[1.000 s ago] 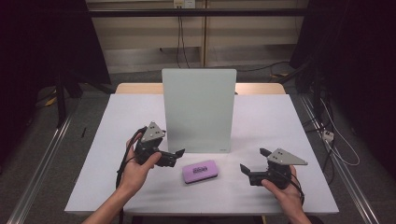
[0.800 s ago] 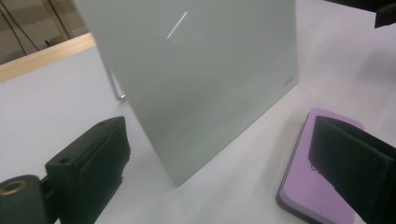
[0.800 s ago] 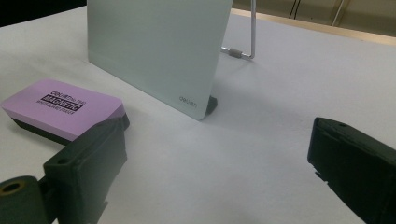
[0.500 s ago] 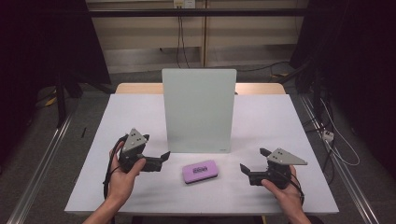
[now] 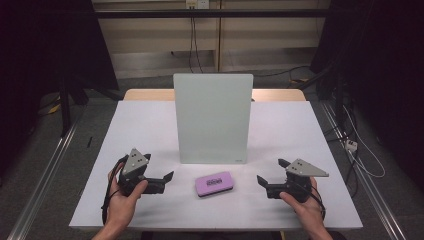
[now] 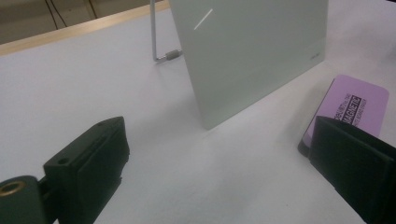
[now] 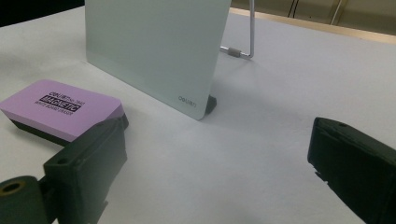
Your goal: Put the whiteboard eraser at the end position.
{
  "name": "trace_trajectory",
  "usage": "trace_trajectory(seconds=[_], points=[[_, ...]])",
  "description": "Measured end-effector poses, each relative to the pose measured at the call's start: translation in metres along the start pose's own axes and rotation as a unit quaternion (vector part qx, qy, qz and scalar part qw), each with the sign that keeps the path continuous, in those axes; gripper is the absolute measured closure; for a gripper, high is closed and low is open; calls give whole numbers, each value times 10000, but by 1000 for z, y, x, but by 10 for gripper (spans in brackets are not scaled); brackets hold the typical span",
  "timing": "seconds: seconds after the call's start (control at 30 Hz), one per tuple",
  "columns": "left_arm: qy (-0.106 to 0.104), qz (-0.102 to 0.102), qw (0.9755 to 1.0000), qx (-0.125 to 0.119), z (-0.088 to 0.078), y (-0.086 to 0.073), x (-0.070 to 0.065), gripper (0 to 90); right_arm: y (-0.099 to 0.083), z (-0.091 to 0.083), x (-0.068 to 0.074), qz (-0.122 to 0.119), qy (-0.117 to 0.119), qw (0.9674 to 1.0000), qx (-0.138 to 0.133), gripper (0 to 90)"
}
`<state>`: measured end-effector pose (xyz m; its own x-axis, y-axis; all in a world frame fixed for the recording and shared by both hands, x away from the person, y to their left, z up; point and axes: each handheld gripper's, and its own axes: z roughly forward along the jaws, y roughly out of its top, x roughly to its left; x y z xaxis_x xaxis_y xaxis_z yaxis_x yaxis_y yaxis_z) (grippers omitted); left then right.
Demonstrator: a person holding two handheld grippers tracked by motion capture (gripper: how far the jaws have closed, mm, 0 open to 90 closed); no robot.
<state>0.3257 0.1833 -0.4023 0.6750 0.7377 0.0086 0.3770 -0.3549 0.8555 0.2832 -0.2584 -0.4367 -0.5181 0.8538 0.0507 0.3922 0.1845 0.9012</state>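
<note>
A pale green glass board (image 5: 212,117) stands upright on a wire stand in the middle of the white table (image 5: 145,125). In front of it lies a purple magnetic eraser (image 5: 214,183), flat, with its label up. My left gripper (image 5: 165,181) rests left of the eraser, open and empty; in the left gripper view (image 6: 219,172) the eraser (image 6: 359,105) lies just beyond the right-hand jaw and the board (image 6: 252,51) stands ahead. My right gripper (image 5: 271,171) sits right of the eraser, open and empty; in the right gripper view (image 7: 219,172) the eraser (image 7: 60,107) lies past the left-hand jaw.
The board's wire stand (image 7: 243,46) props it from behind on the table. Bare white tabletop lies on both sides of the board. A wooden strip (image 5: 280,95) runs along the table's far edge, with dark floor and cables (image 5: 350,145) around.
My left gripper has drawn back left and toward the front edge, away from the board. The right gripper, eraser and board have stayed put.
</note>
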Motion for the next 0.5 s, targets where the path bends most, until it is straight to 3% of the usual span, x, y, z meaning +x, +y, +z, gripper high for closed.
trace_trajectory(seconds=[0.17,0.37,0.5], points=[[-59,-156,9998,-69,2,-11,3,48,0,-1,0,-3,4,10000,6,44],[89,-345,9992,-153,-1,-23,6,49,0,-2,0,16,-4,10000,-15,44],[40,-420,9989,-218,-3,-26,8,47,0,-2,0,-13,7,10000,-10,44]])
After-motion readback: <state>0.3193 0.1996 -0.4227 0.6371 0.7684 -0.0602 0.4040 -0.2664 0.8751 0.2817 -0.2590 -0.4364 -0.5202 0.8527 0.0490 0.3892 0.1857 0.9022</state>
